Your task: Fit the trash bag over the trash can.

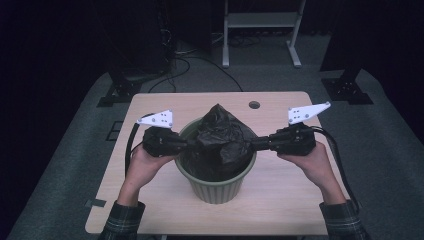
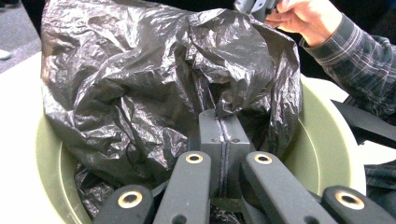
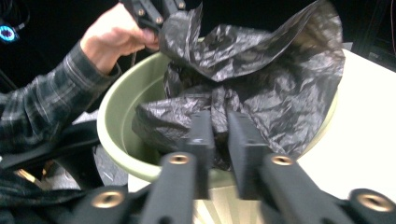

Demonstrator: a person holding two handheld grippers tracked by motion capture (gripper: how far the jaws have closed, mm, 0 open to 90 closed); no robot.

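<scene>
Nearest the person, the green bin (image 1: 216, 187) stands by the table's (image 1: 280, 210) front edge, midway along it, with the black bag (image 1: 220, 142) bunched up inside and peaking above the rim. The left gripper (image 1: 189, 144) is clamped on a fold of the bag at the bin's left rim; the right gripper (image 1: 256, 143) pinches bunched plastic at the right rim. To line the bin well, draw both holds outward evenly and fold the bag's mouth over the rim, far side last.
</scene>
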